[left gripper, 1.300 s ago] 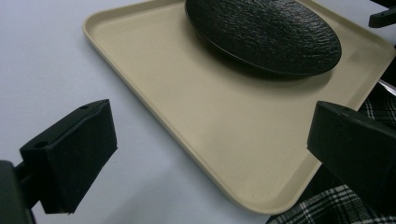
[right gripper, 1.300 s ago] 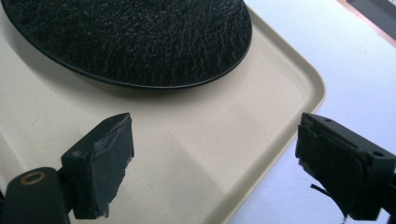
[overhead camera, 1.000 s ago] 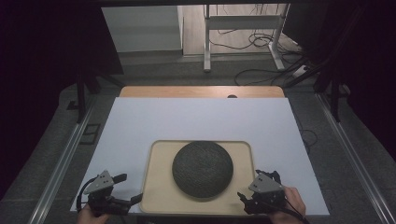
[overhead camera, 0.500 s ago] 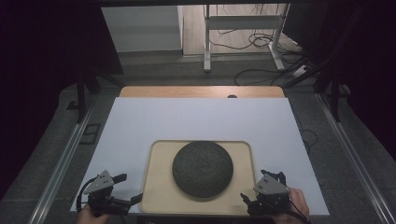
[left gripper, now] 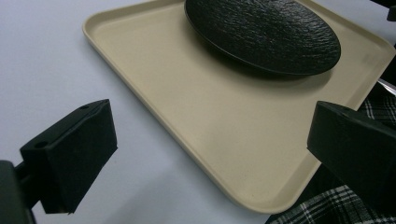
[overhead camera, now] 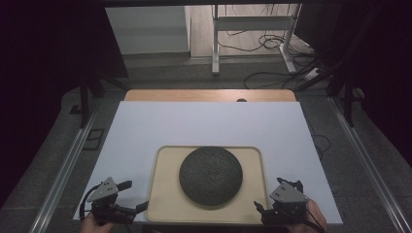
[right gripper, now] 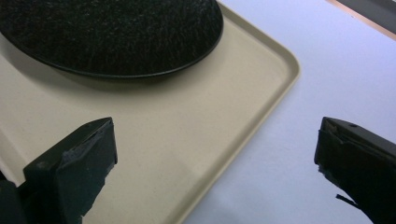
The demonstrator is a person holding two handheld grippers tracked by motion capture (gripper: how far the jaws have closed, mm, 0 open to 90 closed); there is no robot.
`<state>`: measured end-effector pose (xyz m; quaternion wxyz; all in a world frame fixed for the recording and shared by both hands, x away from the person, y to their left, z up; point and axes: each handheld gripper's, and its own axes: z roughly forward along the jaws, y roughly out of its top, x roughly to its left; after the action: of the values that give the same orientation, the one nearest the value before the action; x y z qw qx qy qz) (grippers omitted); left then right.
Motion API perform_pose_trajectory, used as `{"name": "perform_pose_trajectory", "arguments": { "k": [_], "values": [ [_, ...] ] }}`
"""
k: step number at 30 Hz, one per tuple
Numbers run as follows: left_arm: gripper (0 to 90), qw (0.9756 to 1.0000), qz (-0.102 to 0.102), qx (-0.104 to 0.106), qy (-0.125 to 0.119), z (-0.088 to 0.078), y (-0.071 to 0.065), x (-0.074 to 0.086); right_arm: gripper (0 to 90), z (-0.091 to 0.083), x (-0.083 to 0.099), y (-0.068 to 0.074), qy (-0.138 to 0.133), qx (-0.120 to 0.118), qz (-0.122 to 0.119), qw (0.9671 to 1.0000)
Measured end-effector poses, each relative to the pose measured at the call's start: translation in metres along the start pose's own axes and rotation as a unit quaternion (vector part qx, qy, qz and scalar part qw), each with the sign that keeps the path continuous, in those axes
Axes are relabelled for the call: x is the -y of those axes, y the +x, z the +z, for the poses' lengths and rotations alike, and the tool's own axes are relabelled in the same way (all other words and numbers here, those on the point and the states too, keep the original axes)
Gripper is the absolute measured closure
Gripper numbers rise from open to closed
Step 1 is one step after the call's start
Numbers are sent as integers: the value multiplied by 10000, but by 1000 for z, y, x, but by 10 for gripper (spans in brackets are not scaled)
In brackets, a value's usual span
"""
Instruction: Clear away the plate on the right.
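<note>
High view: one tray (overhead camera: 165, 204); one plate (overhead camera: 211, 175)

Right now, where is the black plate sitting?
In the high view the black plate lies in the middle of the beige tray, at the table's near edge between the two grippers.

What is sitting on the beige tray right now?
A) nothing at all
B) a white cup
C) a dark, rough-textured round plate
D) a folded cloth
C: a dark round plate with a rough, pebbled surface sits on the beige tray, a little toward its far side; the left gripper view shows the same plate resting on the tray floor with nothing else beside it.
</note>
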<state>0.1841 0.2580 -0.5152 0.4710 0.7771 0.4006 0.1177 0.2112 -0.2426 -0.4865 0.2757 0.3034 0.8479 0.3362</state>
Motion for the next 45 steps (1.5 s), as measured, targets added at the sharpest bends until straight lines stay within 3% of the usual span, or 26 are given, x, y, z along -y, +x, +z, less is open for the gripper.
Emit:
{"name": "perform_pose_trajectory", "arguments": {
  "k": [27, 45],
  "values": [
    [11, 10000, -8, 2, 2, 0, 0, 0, 0, -16, 15, -9, -34, 222, 241, 9995],
    [11, 10000, -15, 5, -1, 0, 0, 0, 0, -26, 26, -14, -109, 114, 522, 9985]
  ]
}}
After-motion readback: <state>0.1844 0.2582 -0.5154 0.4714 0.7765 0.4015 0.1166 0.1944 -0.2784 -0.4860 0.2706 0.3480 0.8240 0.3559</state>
